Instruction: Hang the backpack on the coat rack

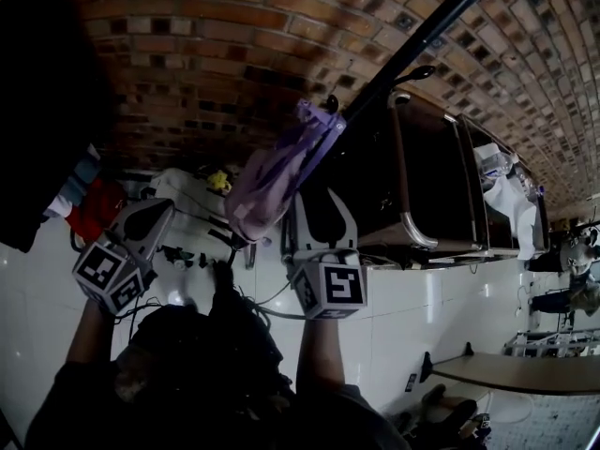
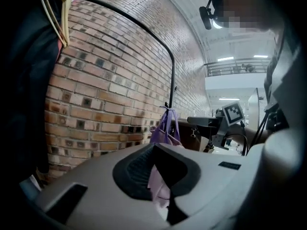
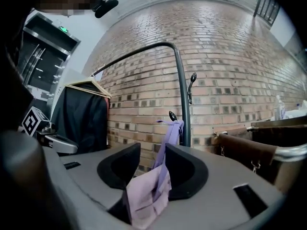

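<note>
A light purple backpack (image 1: 277, 172) hangs by its strap from a hook on the black coat rack pole (image 1: 412, 50) in front of a brick wall. My right gripper (image 1: 321, 206) is just below and right of it, open; in the right gripper view (image 3: 152, 150) the backpack (image 3: 144, 200) shows in the gap between the pads, which do not press on it. The strap runs up to the hook (image 3: 171, 115) on the pole (image 3: 181, 80). My left gripper (image 1: 155, 212) is off to the left, apart from the bag, tips together and empty (image 2: 154, 150). The backpack (image 2: 165, 126) hangs beyond it.
A dark garment (image 3: 81, 119) on a wooden hanger hangs from the rack's curved rail, left of the pole. Brown panels in chrome tube frames (image 1: 422, 167) stand right of the pole. A red item (image 1: 94, 209) and small clutter lie on the white tiled floor by the wall.
</note>
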`<state>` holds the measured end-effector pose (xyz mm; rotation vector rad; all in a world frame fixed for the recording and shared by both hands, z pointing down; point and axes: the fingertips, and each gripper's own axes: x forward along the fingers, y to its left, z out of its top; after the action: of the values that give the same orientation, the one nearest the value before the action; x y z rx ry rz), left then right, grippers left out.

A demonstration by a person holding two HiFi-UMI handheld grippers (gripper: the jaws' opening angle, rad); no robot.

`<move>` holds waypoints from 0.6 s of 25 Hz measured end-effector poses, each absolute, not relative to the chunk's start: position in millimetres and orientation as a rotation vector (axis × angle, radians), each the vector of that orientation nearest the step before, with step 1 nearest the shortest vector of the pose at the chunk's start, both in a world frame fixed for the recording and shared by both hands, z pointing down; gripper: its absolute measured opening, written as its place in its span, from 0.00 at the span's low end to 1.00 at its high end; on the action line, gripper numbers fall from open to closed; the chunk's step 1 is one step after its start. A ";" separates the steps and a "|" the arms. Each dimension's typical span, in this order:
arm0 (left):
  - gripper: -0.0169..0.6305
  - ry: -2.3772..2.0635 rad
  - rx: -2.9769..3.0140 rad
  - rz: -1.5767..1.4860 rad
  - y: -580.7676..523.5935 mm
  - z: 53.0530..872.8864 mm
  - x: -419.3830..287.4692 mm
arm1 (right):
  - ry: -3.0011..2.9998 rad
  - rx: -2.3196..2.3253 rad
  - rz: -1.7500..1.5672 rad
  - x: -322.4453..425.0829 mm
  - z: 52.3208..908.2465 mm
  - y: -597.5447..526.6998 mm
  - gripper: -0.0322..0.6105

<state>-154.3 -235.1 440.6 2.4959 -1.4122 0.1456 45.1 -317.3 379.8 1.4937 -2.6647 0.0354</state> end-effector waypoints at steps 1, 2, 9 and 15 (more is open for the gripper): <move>0.08 -1.398 2.502 0.148 -223.4 440.9 -157.1 | -2.663 1.509 0.032 42.2 379.2 -303.4 0.30; 0.08 -1.382 2.505 0.150 -212.1 441.2 -160.0 | -2.665 1.523 0.025 39.3 378.0 -289.6 0.30; 0.08 -1.272 2.583 0.136 -155.0 430.2 -169.8 | -2.648 1.658 -0.067 37.7 354.2 -199.7 0.05; 0.08 -1.218 2.643 0.078 -134.0 413.8 -151.5 | -2.624 1.765 -0.096 66.0 335.9 -156.3 0.05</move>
<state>-151.5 -134.0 413.8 2.6425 -1.2179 0.0781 66.0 -156.3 335.9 1.7650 -2.6244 -0.0957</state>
